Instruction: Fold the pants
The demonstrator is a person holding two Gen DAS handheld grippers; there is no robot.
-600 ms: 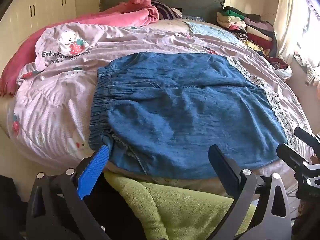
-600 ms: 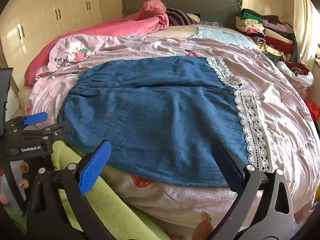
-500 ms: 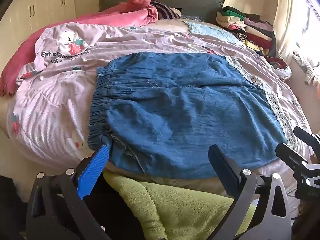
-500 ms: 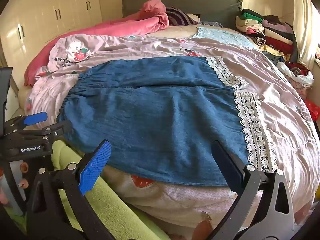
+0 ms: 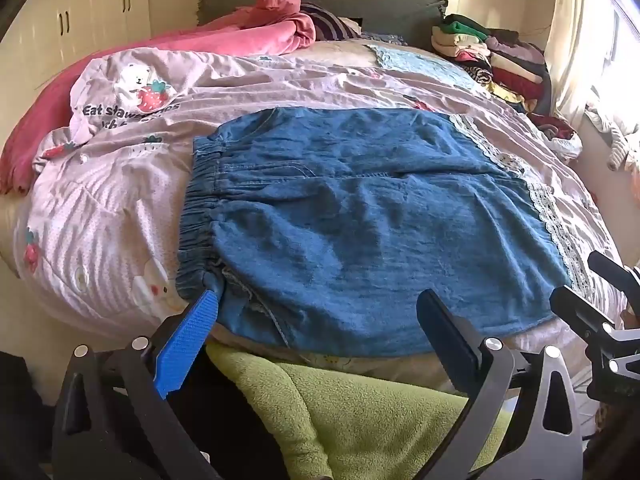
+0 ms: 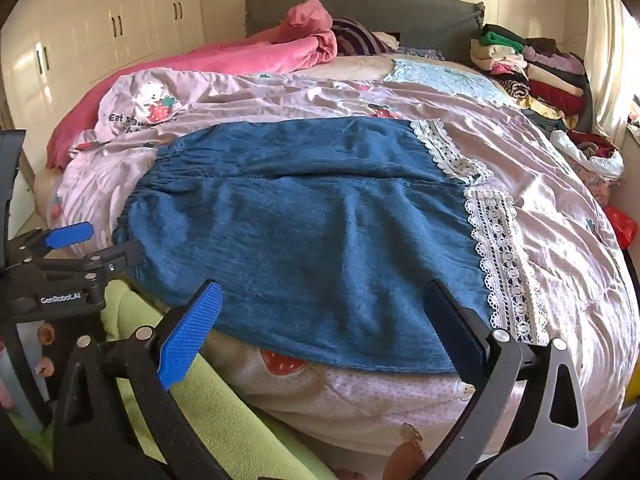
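Blue denim pants (image 5: 360, 220) (image 6: 320, 232) lie flat across the pink quilt (image 5: 120, 208), with the elastic waistband (image 5: 196, 216) to the left and the lace-trimmed leg hems (image 6: 500, 264) to the right. My left gripper (image 5: 318, 300) is open at the near edge of the pants, and its blue finger (image 5: 188, 340) sits just below the waistband's near corner. My right gripper (image 6: 323, 292) is open over the near edge by the leg end, with nothing between its pads. Each gripper shows in the other's view: the left gripper (image 6: 100, 244) and the right gripper (image 5: 580, 280).
A green fleece blanket (image 5: 360, 412) hangs off the near bed edge under both grippers. A pink blanket (image 6: 240, 56) is heaped at the back left. A stack of folded clothes (image 6: 532, 68) stands at the back right by the grey headboard (image 6: 380, 8). Wardrobe doors (image 6: 100, 32) line the left wall.
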